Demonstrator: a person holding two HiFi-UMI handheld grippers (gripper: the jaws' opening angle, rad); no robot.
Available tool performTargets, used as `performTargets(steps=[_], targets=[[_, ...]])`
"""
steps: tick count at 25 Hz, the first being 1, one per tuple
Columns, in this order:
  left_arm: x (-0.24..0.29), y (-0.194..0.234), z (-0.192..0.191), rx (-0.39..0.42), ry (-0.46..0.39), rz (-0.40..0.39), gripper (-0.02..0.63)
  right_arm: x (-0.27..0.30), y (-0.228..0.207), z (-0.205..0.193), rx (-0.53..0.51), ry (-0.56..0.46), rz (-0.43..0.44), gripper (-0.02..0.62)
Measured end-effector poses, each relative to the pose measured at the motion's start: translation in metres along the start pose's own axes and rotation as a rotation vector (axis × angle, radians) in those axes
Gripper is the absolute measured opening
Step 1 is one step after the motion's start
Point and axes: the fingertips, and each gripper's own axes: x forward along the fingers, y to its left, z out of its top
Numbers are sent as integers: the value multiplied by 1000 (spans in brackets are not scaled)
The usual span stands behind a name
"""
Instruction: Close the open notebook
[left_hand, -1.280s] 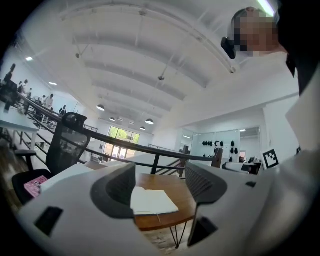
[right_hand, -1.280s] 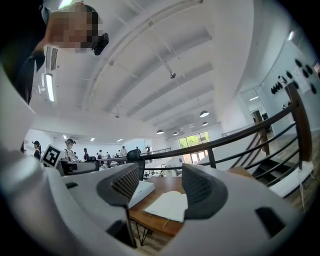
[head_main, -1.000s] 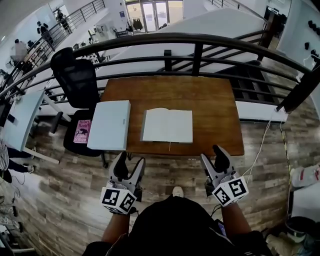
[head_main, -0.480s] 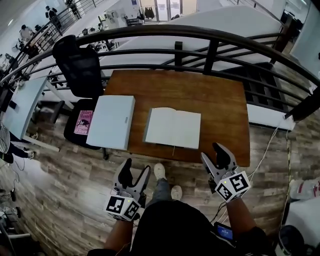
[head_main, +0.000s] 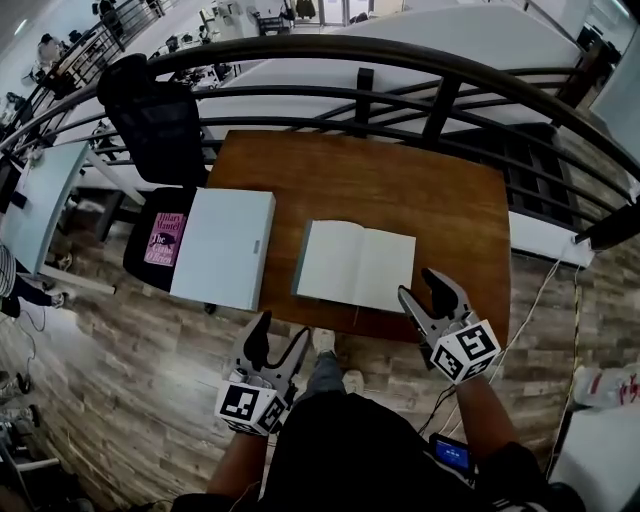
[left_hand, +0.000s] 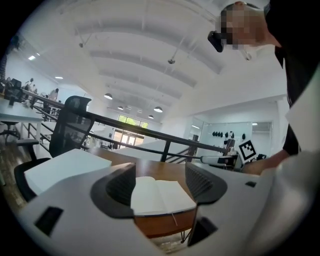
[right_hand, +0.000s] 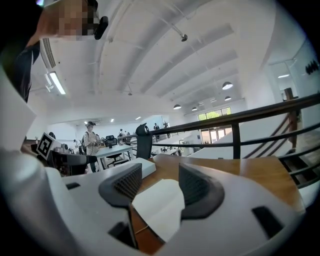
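Open notebook with white pages (head_main: 355, 265): lies flat near the front edge of the brown wooden counter (head_main: 400, 190), its thin ribbon marker (head_main: 356, 317) trailing over that edge.

Right claw (head_main: 427, 290): jaws apart, empty, just beside the notebook's right-hand corner.
Left claw (head_main: 278, 335): jaws apart, empty, short of the counter edge.

Judgement: this is the approach.
- Get one jaw under the whole right-hand half, cover included, not just a few loose leaves.
- Swing that half over the spine.
- The left claw could steady the other half.

Surroundings:
- Large pale grey closed book (head_main: 223, 247), left of the notebook, overhanging the counter.
- Pink paperback (head_main: 165, 240) on the seat of a black office chair (head_main: 150, 120).
- Black metal railing (head_main: 400, 60) behind the counter.
- Wood-plank floor (head_main: 120, 370).
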Motion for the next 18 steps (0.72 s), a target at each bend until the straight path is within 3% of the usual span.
performTargets(steps=[7, 18], targets=[[36, 20, -4, -24, 46, -38, 316, 61, -16, -18, -39, 120, 52, 231], [47, 58, -30, -57, 131, -18, 314, 162, -38, -81, -135, 404, 181, 315]])
